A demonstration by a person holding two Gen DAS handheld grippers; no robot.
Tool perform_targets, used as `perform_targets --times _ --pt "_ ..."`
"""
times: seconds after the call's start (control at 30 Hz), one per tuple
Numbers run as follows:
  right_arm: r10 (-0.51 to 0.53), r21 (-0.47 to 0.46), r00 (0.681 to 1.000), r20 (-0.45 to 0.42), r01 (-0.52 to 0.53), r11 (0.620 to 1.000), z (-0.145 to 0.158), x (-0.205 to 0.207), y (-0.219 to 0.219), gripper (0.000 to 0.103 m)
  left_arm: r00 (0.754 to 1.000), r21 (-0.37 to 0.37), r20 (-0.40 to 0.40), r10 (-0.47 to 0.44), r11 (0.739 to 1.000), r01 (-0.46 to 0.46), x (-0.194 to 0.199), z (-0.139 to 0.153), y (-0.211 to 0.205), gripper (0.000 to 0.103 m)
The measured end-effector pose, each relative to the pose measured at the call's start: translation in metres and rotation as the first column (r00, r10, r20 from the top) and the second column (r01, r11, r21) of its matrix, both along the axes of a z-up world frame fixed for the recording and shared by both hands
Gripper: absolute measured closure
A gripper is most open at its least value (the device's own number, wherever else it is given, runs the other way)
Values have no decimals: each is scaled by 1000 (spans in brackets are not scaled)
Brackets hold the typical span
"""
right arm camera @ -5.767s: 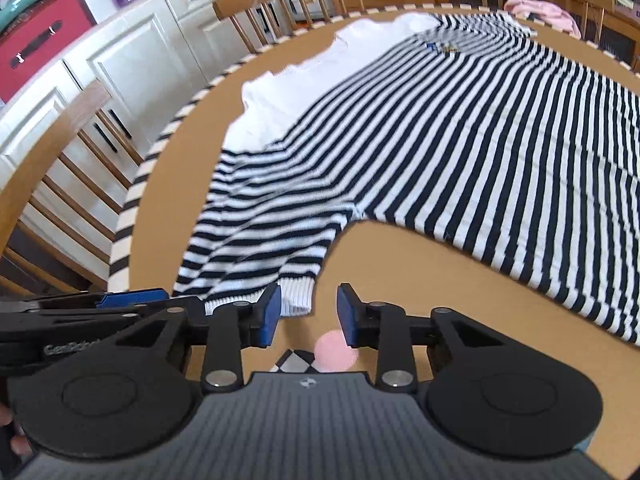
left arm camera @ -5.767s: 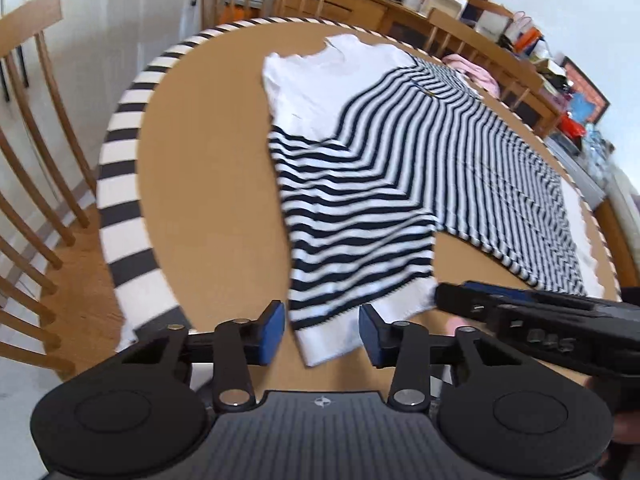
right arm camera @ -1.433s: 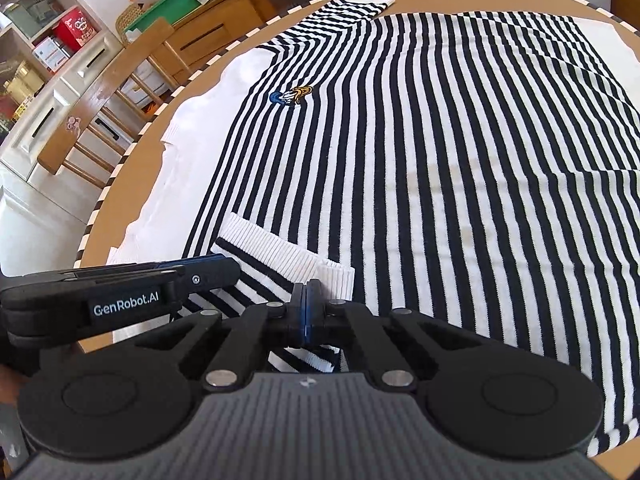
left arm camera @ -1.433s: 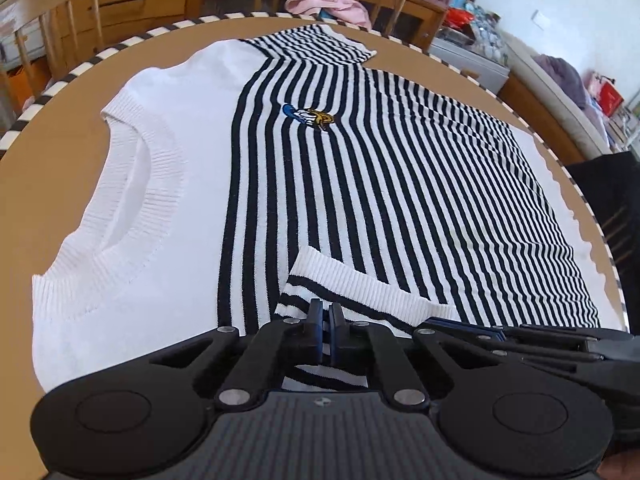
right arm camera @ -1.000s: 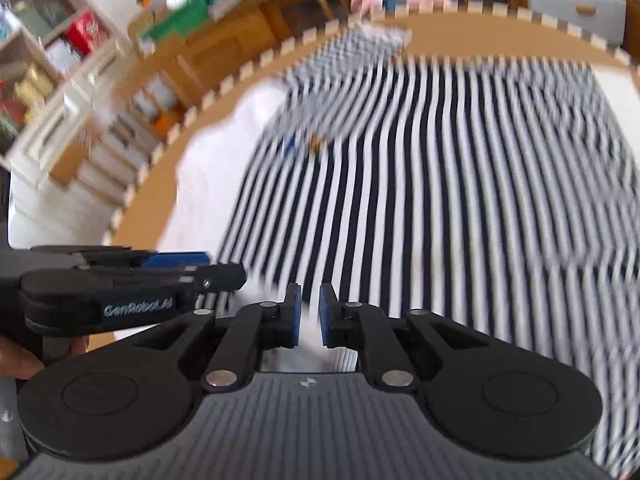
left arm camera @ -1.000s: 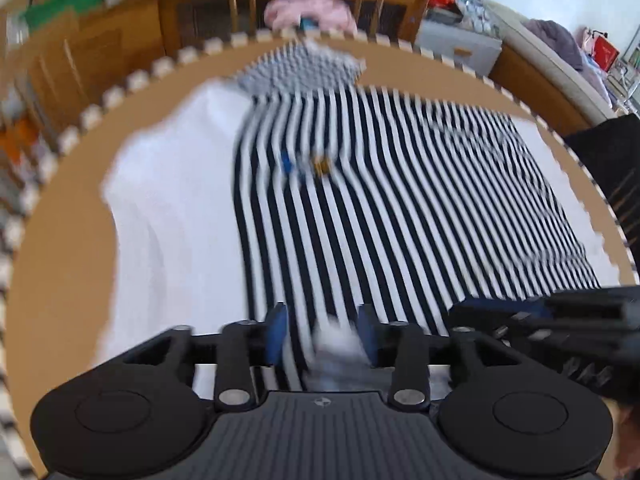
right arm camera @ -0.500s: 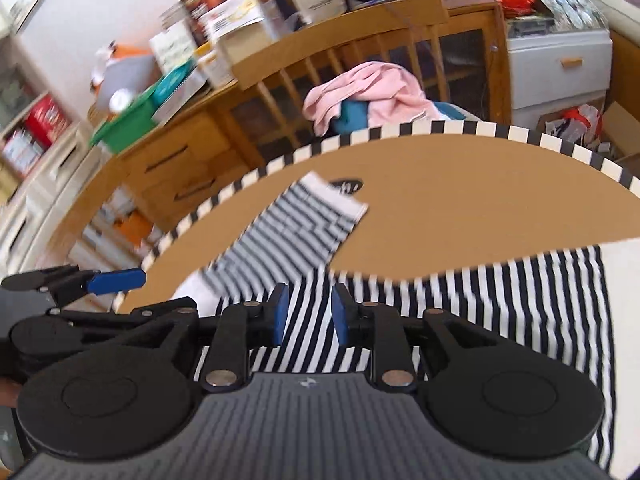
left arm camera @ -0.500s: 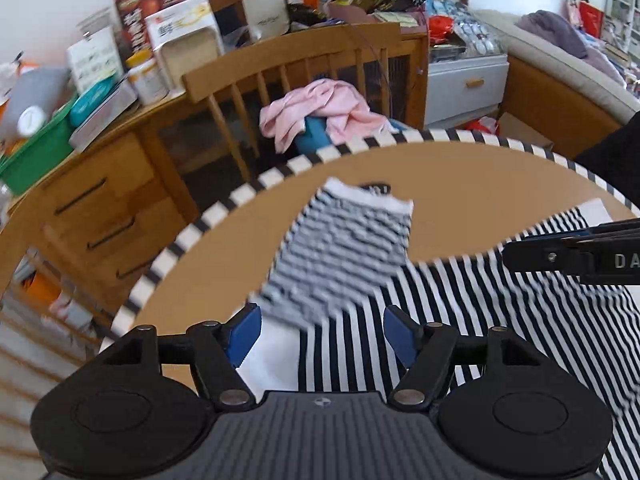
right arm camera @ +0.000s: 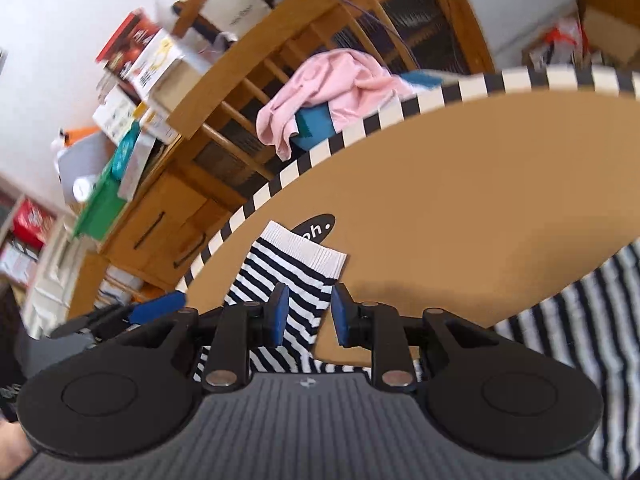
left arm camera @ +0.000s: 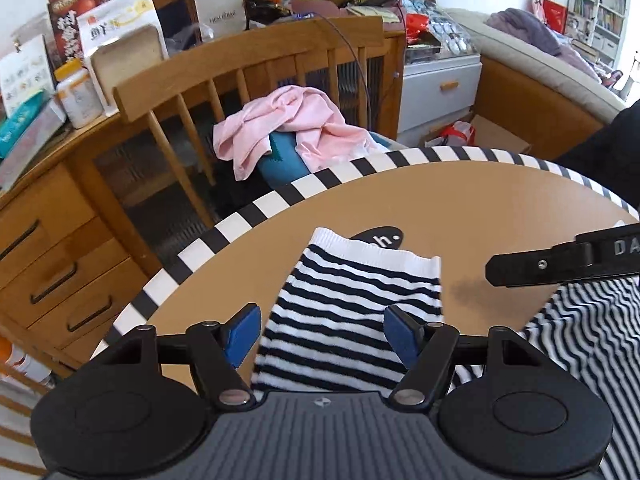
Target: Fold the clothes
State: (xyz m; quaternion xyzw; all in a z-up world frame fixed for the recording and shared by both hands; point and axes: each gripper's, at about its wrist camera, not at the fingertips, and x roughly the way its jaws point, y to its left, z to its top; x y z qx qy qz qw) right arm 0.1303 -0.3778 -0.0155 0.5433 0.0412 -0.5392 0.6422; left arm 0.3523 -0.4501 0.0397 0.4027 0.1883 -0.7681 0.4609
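Observation:
A black-and-white striped sweater lies on the round brown table [left arm camera: 480, 208]. Its far sleeve [left arm camera: 352, 304] with a white ribbed cuff [left arm camera: 372, 252] stretches flat toward the table's far edge. My left gripper [left arm camera: 320, 336] hovers over that sleeve, wide open, holding nothing. A finger of the right gripper [left arm camera: 560, 264] shows at the right of the left wrist view. In the right wrist view the same sleeve [right arm camera: 288, 276] lies just ahead of my right gripper [right arm camera: 307, 314], open and empty. The sweater's striped body [right arm camera: 580, 320] fills the lower right.
The table has a black-and-white checked rim [left arm camera: 240, 216]. Beyond it stands a wooden chair [left arm camera: 248, 68] with pink clothing [left arm camera: 288, 124] piled on its seat, and a cluttered wooden sideboard [left arm camera: 52, 240]. A black oval logo [right arm camera: 316, 230] marks the tabletop by the cuff.
Both grippers let go of the near sleeve after laying it on the sweater body, opened, and swung to the far sleeve. They are now closer to it, and the right one has tilted.

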Motion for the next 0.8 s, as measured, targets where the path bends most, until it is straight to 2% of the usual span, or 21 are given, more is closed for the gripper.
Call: perform_targets --times 0.13,0.37,0.4,0.53,0.67,0.8 --pt "-24 5 999 -39 24 1000 -6 5 -9 77 999 -27 29 -31 999 32 1 -7 -14 33" --pt "-52 57 995 -89 57 997 -22 15 -32 77 994 -30 72 -84 996 86 -15 -16 -35 33" --pt "-55 64 994 -92 61 996 -25 17 -34 82 993 -29 79 -90 995 93 -18 -18 -38 33" --pt "-52 39 989 -142 58 998 -26 26 -39 86 988 -26 107 -115 993 118 -29 -25 -50 33" --pt "-33 30 977 -211 40 999 -24 33 -41 96 984 -23 123 -130 991 133 -36 -30 -57 33" --pt "-21 32 972 -232 29 999 -23 32 -42 101 985 -16 114 -128 991 131 -38 -33 -62 33"
